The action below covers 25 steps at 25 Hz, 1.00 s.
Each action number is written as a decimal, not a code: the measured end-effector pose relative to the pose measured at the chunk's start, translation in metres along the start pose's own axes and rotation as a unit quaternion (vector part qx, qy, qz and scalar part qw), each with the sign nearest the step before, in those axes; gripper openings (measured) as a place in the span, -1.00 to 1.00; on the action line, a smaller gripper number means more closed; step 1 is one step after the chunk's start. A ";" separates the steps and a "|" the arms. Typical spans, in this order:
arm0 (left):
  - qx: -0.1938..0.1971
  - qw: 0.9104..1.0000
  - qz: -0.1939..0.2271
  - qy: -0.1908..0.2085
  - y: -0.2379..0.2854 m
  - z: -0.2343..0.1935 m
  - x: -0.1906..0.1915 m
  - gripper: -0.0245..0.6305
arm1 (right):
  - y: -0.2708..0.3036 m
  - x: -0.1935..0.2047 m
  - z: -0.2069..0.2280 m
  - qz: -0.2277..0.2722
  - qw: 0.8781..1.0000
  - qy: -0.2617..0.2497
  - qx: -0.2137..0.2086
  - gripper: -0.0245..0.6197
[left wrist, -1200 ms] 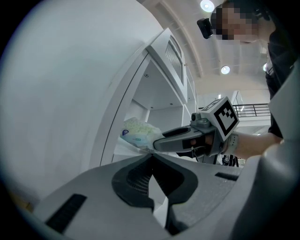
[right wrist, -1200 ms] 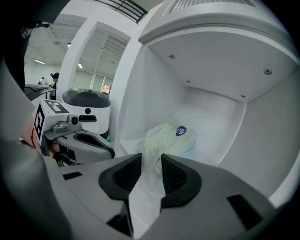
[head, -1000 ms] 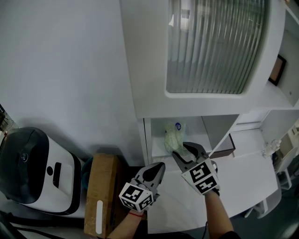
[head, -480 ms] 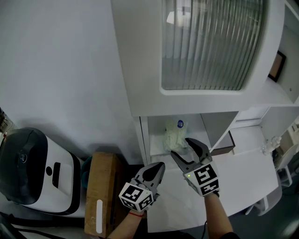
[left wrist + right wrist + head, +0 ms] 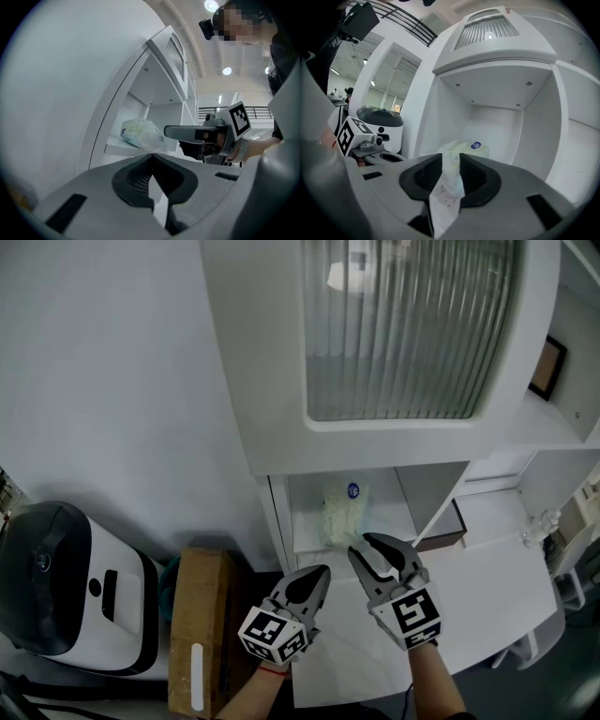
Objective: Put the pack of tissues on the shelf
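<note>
One pack of tissues on shelf (right gripper jaws closing on wrapper); left gripper jaws together.

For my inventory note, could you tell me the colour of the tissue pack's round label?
Blue: the label on the tissue pack, clearest in the right gripper view.

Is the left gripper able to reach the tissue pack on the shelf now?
Probably yes: the shelf is open-fronted, though the right gripper, jaws closing on the tissue pack's near end, crowds the left gripper's way in.
</note>
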State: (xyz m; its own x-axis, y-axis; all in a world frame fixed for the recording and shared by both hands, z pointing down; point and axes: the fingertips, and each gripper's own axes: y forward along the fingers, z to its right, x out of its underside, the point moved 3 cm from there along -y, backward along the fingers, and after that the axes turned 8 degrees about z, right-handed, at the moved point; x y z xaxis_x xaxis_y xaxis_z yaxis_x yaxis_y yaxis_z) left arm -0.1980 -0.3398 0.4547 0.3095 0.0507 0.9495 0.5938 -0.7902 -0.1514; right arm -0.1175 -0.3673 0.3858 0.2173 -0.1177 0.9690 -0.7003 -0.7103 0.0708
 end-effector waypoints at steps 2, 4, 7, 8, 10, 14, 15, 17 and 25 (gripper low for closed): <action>0.001 1.000 0.000 0.000 0.001 0.000 0.000 -0.91 | -0.003 0.002 0.000 0.002 1.000 0.002 0.007 -0.73; 0.002 1.000 -0.001 -0.001 0.004 0.000 0.001 -0.91 | -0.005 0.002 0.002 0.006 1.000 0.003 0.014 -0.81; 0.004 1.000 -0.001 -0.003 0.007 0.000 0.002 -0.91 | -0.009 -0.005 0.004 0.023 0.999 0.002 0.023 -0.87; 0.004 1.000 -0.001 -0.003 0.008 0.000 0.002 -0.91 | -0.009 -0.007 0.004 0.032 0.999 0.000 0.024 -0.87; 0.005 1.000 -0.002 -0.004 0.010 -0.001 0.003 -0.91 | -0.010 -0.009 0.003 0.045 0.999 -0.003 0.022 -0.87; 0.007 1.000 -0.003 -0.005 0.014 -0.001 0.004 -0.91 | -0.012 -0.009 -0.007 0.043 0.999 -0.015 0.000 -0.90; 0.008 1.000 -0.003 -0.005 0.014 -0.002 0.004 -0.91 | -0.012 -0.006 -0.010 0.035 0.999 -0.018 -0.007 -0.90; 0.008 1.000 -0.003 -0.006 0.016 -0.002 0.005 -0.91 | -0.010 0.005 -0.015 0.010 1.000 -0.022 -0.017 -0.90; 0.009 1.000 -0.006 -0.008 0.020 -0.005 0.007 -0.91 | -0.001 0.025 -0.001 -0.035 0.999 -0.017 -0.003 -0.90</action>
State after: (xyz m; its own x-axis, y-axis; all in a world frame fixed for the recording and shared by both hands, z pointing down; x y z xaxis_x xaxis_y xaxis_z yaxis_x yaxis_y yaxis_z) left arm -0.1878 -0.3582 0.4594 0.3139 0.0690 0.9470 0.6103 -0.7787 -0.1455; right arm -0.1122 -0.3686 0.4098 0.2891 -0.0912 0.9529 -0.6871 -0.7129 0.1403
